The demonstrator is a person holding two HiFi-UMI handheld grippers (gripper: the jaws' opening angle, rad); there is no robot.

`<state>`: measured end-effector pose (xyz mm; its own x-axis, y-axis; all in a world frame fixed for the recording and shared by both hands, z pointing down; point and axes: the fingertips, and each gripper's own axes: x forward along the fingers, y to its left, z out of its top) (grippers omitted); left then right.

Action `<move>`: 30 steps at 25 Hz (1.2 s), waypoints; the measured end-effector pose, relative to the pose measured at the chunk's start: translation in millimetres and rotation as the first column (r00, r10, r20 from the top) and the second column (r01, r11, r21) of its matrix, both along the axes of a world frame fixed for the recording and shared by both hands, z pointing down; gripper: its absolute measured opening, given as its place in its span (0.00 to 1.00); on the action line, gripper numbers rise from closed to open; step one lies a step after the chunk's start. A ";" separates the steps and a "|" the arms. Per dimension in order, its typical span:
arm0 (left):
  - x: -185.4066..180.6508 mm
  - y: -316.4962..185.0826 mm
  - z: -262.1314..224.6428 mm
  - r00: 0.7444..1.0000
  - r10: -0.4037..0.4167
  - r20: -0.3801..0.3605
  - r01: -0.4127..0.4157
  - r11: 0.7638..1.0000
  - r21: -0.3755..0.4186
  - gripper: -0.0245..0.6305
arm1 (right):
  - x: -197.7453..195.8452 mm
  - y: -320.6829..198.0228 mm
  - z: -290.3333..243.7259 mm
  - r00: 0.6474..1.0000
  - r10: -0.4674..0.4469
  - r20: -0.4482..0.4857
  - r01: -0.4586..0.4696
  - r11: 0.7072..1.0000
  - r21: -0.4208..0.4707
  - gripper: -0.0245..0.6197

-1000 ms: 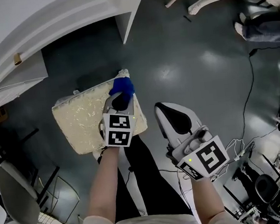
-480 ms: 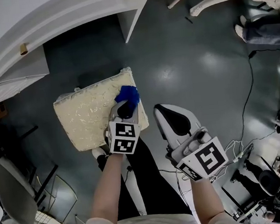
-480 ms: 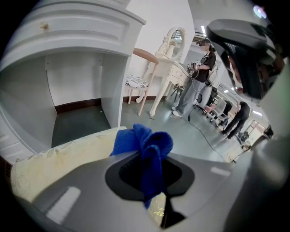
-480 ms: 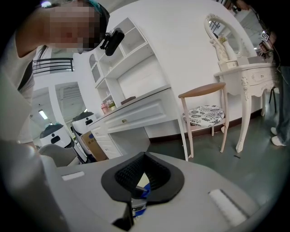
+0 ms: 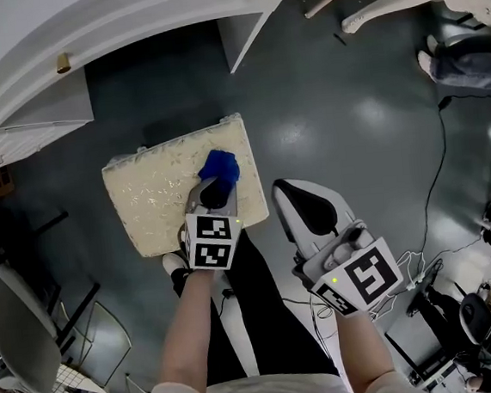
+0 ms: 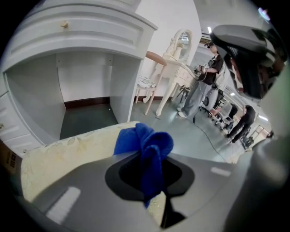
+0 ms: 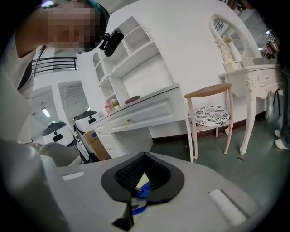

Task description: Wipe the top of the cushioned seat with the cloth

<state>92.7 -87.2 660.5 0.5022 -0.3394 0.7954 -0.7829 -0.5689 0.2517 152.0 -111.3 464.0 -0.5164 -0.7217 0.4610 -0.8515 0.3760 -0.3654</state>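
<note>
Head view has the left gripper [image 5: 214, 187] clamped on the blue cloth [image 5: 219, 164], pressing it near the right edge of the cushioned seat [image 5: 150, 196]; right gripper [image 5: 304, 210] hangs closed and empty alongside; wiping looks under way, the seat's far side probably yet to do.

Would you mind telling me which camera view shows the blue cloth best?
The left gripper view: the blue cloth sits large and central, bunched in the left claw over the cushioned seat. The head view shows it small, from above, over the seat. The right gripper view catches only a blue sliver.
</note>
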 end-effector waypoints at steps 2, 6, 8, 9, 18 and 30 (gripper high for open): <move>-11.7 0.8 0.0 1.000 -0.017 0.003 0.017 1.000 -0.003 0.11 | -7.3 0.4 -1.6 1.000 -0.008 -0.001 0.008 1.000 0.002 0.04; -35.0 1.2 -1.4 0.998 -0.057 0.003 0.057 0.998 -0.006 0.11 | -24.9 1.2 -5.8 1.000 -0.030 -0.003 0.030 1.000 0.007 0.04; -45.6 1.3 -1.5 0.997 -0.073 0.003 0.073 0.997 -0.005 0.11 | -34.0 2.2 -6.3 0.999 -0.041 -0.005 0.041 0.999 0.009 0.04; -51.1 1.3 -1.6 0.997 -0.079 0.004 0.079 0.997 -0.004 0.11 | -39.0 3.0 -6.3 0.999 -0.046 -0.005 0.046 0.999 0.008 0.04; -111.3 4.3 -3.2 0.987 -0.159 0.021 0.159 0.987 -0.008 0.11 | -87.5 10.6 -8.1 0.995 -0.100 -0.002 0.100 0.995 0.006 0.04; -192.4 9.4 -3.9 0.966 -0.253 0.053 0.254 0.967 -0.005 0.11 | -144.0 10.5 -13.3 0.987 -0.160 0.005 0.160 0.987 0.015 0.04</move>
<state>-99.7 -77.7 656.6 0.3592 -0.4411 0.8224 -0.9132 -0.3476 0.2125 7.9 -100.9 450.7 -0.6287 -0.6361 0.4473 -0.7776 0.5130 -0.3635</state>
